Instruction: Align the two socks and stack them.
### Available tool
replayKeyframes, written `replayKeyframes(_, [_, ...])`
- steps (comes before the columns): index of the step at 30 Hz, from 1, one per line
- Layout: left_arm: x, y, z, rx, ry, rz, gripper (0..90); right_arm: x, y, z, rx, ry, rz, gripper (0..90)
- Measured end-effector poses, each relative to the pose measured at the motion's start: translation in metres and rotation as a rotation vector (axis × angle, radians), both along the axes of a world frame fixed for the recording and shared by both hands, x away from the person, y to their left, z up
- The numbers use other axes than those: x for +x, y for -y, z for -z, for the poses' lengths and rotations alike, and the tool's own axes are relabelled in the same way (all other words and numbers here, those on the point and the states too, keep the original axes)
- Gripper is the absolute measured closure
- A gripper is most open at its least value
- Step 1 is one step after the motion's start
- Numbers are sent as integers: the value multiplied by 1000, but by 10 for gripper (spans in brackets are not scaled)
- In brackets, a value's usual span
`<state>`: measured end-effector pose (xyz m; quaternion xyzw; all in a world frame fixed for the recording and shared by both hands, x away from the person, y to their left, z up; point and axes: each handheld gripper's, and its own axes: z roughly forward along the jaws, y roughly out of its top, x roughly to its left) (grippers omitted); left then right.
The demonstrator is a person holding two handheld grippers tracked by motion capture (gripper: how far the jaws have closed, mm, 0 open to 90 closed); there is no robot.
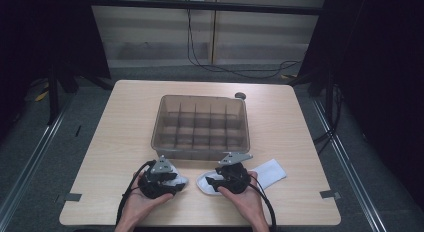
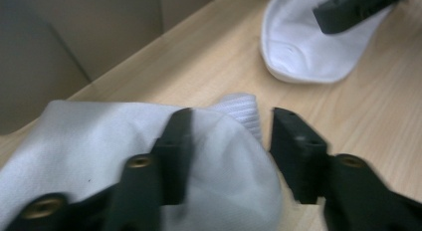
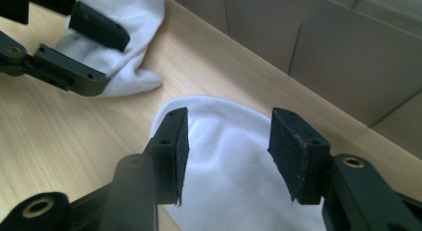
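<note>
Two white socks lie on the worktop near its front edge, w/ a clear plastic box [image 1: 201,126] full of little compartments just behind them, about mid-worktop. The left sock [image 2: 99,156] is a bunched-up lump by the front edge, a bit left of the middle. The left tool [image 1: 176,183] sits right over it. In the left gripper view its jaws stand apart: one jaw lies on top of the sock cloth, the other is off to the side over bare wood, just past the sock's ribbed cuff. So the cloth isn't squeezed, the tool is released, not grasping. The right sock [image 3: 234,156] lies flat, longer, going from near the front-edge middle out toward the right edge; its far end sticks out past the right hand [image 1: 245,194]. The right tool [image 1: 212,182] is over the rounded toe end of that sock. In the right gripper view both jaws hang above the white cloth w/ a wide gap, pads not pressing on it, so this tool is released too. The two socks are near each other but apart, w/ a strip of bare wood between. The left hand [image 1: 142,202] comes in from the front edge, and black cables trail back from both tools. A small dark round thing [image 1: 240,96] sits on the worktop behind the box, toward the back right corner.
</note>
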<state>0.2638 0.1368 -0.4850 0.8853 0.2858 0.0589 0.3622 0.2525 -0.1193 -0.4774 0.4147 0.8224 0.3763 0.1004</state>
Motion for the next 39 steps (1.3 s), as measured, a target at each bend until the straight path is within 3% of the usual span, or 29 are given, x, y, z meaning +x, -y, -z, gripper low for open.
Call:
replayKeyframes(3, [0,5,3,17,1,17,539,0,0,0,7,-1,-6,504])
replayKeyframes(8, [-1,8,4,39,0,47,438,0,0,0,4,-4,0,504])
replayKeyframes(10, [0,8,4,55,21,27,515,0,1,0,5,-2,-2,504])
replayKeyframes(13, [1,7,3,58,16,4,635,-1,1,1,9,-1,-4,503])
replayKeyframes(15, [3,4,1,22,-16,-24,688,-1,1,1,8,-2,-5,503])
replayKeyframes(18, [6,-2,-5,-44,-25,-51,772,-1,1,2,11,-8,-8,503])
replayKeyframes(21, [6,-6,-17,-140,-32,-42,791,-2,-1,0,1,-11,-22,502])
replayKeyframes(25, [7,-6,-29,-214,-40,-29,796,-2,-5,-2,15,-6,-49,473])
replayKeyframes(33, [7,4,-26,-246,-69,-3,795,-3,-25,-5,65,24,-170,439])
replayKeyframes(37, [7,8,-25,-250,-82,7,794,-1,-33,-5,52,25,-191,484])
replayKeyframes(39, [8,9,-24,-246,-84,2,785,-1,-33,-5,55,29,-198,581])
